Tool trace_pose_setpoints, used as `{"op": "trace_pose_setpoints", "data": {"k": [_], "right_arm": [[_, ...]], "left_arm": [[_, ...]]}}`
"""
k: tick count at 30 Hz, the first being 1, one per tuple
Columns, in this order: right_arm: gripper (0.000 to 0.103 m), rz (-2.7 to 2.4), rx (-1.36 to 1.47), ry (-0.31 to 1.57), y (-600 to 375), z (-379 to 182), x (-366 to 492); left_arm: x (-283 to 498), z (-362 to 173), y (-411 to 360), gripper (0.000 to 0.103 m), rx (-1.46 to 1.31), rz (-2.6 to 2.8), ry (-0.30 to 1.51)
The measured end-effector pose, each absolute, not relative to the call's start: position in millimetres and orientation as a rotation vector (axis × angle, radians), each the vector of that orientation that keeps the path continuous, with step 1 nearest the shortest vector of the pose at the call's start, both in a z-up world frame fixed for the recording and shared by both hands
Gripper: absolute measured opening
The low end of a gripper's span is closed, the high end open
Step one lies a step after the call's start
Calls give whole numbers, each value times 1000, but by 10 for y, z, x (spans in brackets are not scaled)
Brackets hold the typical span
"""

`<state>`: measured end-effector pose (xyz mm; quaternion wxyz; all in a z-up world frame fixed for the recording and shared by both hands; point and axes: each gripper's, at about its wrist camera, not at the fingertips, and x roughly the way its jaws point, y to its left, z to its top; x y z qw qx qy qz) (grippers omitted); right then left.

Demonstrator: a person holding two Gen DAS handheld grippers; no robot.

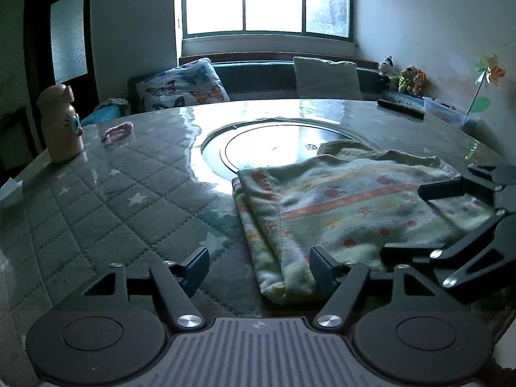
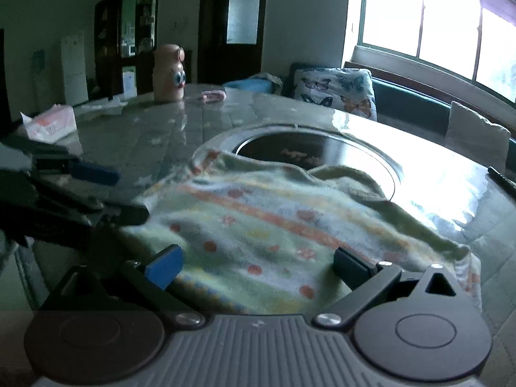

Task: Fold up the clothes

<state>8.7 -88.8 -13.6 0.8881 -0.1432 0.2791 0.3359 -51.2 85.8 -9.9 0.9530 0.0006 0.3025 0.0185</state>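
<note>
Left gripper (image 1: pixel 259 266): jaws spread wide, empty; the right-hand finger (image 1: pixel 322 266) stands at the near corner of the folded garment (image 1: pixel 348 206), contact uncertain. Right gripper (image 2: pixel 258 266): jaws spread wide over the same garment, pinching nothing. The garment, pale with orange stripes and dots, lies on the quilted table cover (image 1: pixel 96 200), its far edge overlapping the round glass turntable (image 1: pixel 274 142). The right-wrist view is blurred; cloth layers cannot be counted there.

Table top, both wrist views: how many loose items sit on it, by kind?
Patterned garment: 1
Pink cartoon bottle: 1
Small pink item: 1
Tissue pack: 1
Dark remote-like bar: 1
Clear box at far edge: 1
Total: 6
</note>
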Motion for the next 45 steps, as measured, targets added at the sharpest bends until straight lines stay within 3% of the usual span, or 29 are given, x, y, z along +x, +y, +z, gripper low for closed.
{"op": "trace_pose_setpoints", "data": {"k": [3, 10, 27, 45], "right_arm": [[101, 701, -295, 572, -888, -80, 87], [103, 725, -300, 565, -749, -67, 114], [103, 763, -329, 556, -662, -91, 47], [103, 740, -201, 619, -1071, -151, 44]], "left_arm": [[-519, -70, 872, 89, 1, 41, 605], [-525, -58, 980, 103, -36, 78, 599], [-500, 107, 1129, 103, -111, 68, 550], [-136, 15, 924, 103, -106, 129, 648]]}}
